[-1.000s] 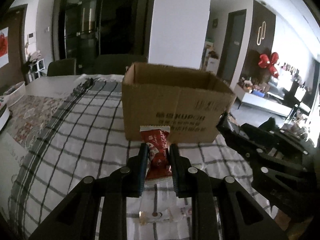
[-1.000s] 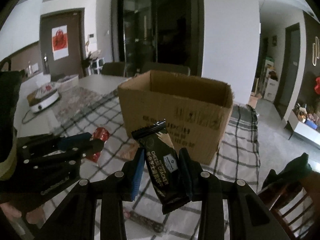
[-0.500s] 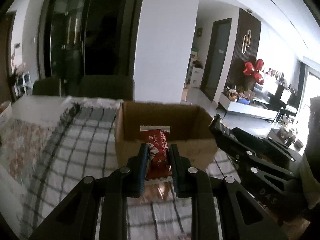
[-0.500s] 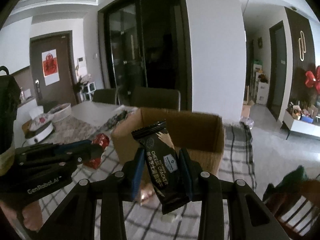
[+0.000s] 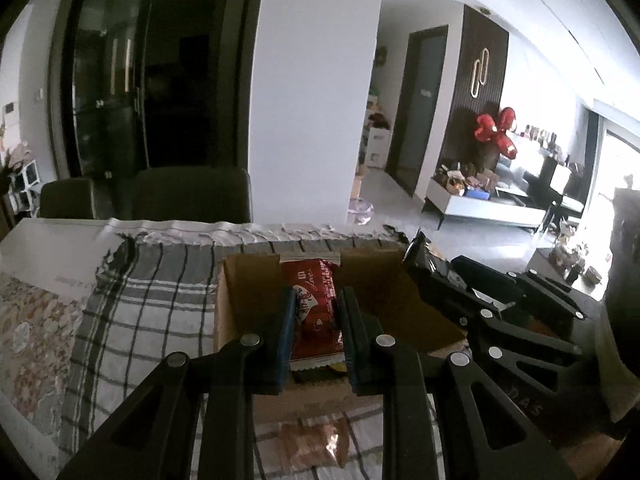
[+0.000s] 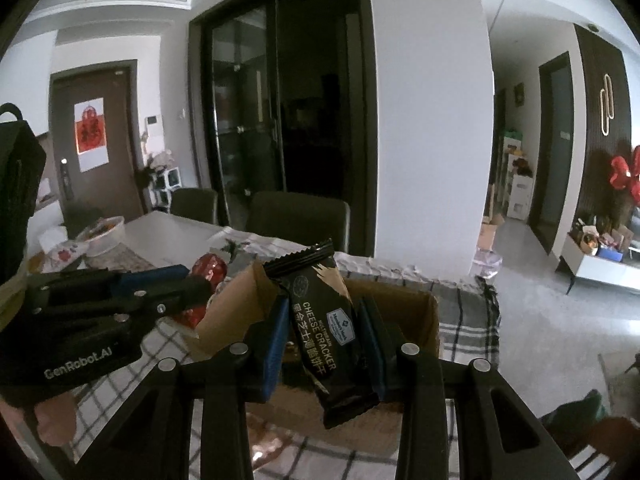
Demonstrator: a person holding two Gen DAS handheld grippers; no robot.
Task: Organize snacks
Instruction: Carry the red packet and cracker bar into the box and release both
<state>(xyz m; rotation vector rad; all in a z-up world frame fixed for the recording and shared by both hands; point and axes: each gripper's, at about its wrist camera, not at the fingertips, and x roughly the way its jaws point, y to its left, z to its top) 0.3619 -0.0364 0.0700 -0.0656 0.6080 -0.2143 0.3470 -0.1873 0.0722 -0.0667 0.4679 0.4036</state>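
Note:
My left gripper is shut on a red snack packet and holds it above the open cardboard box. My right gripper is shut on a black cheese cracker packet and holds it over the same box from the right side. The box stands on a checked tablecloth. In the right wrist view the left gripper shows at the left with the red packet. In the left wrist view the right gripper's arm reaches over the box's right edge.
A copper-coloured snack packet lies on the cloth in front of the box. Dark chairs stand behind the table. A patterned mat and a white bowl lie to the left. The table's right edge drops to the floor.
Both grippers have risen and moved forward with their packets, from in front of the box to above its open top. Their grips have not changed.

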